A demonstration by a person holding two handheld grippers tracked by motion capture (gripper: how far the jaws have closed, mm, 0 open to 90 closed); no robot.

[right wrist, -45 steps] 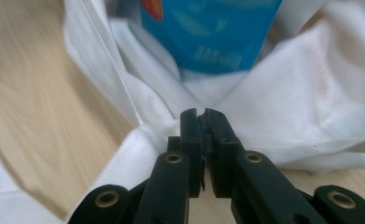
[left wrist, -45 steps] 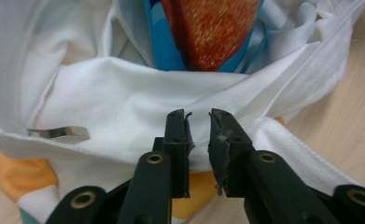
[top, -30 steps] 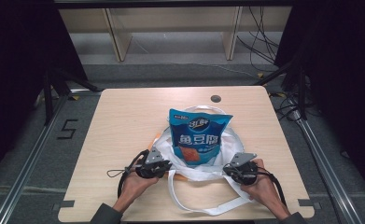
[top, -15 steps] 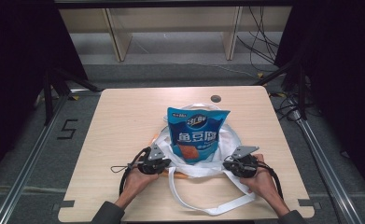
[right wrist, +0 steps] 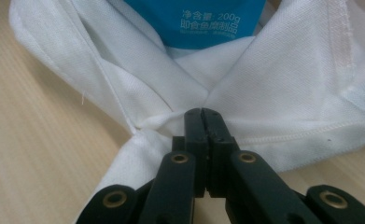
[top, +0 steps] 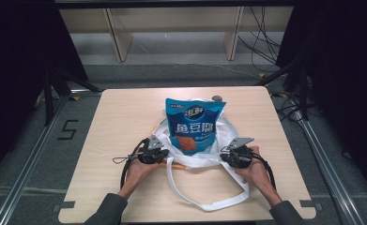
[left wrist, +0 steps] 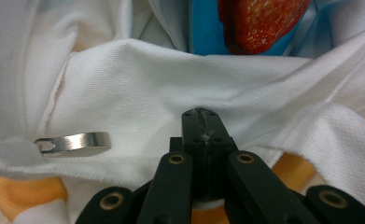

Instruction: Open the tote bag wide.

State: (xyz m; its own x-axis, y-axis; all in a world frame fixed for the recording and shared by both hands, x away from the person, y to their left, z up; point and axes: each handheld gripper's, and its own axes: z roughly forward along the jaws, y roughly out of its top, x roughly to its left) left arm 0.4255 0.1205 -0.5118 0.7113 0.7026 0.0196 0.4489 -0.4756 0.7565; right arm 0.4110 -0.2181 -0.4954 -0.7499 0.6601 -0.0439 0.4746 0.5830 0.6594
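A blue snack packet point(top: 194, 124) stands upright inside a white cloth bag point(top: 190, 159) in the middle of the wooden table point(top: 120, 117). My left gripper point(top: 164, 154) is at the bag's left side, its jaws shut on the white fabric point(left wrist: 138, 88). My right gripper point(top: 225, 157) is at the bag's right side and pinches a gathered fold of the cloth point(right wrist: 171, 116). In both gripper views the black jaws point(left wrist: 202, 114) point(right wrist: 202, 112) meet with no gap. The packet's blue lower edge point(right wrist: 203, 21) shows just beyond the fold.
The bag's long white strap point(top: 209, 204) loops toward the near table edge between the forearms. A metal clip point(left wrist: 75, 142) lies on the cloth, with orange fabric point(left wrist: 21, 198) under it. A small dark round thing point(top: 216, 98) sits near the far table edge.
Both hands have moved away from the person, taking the bag and the upright packet farther up the table. The packet stands a little more to the left.
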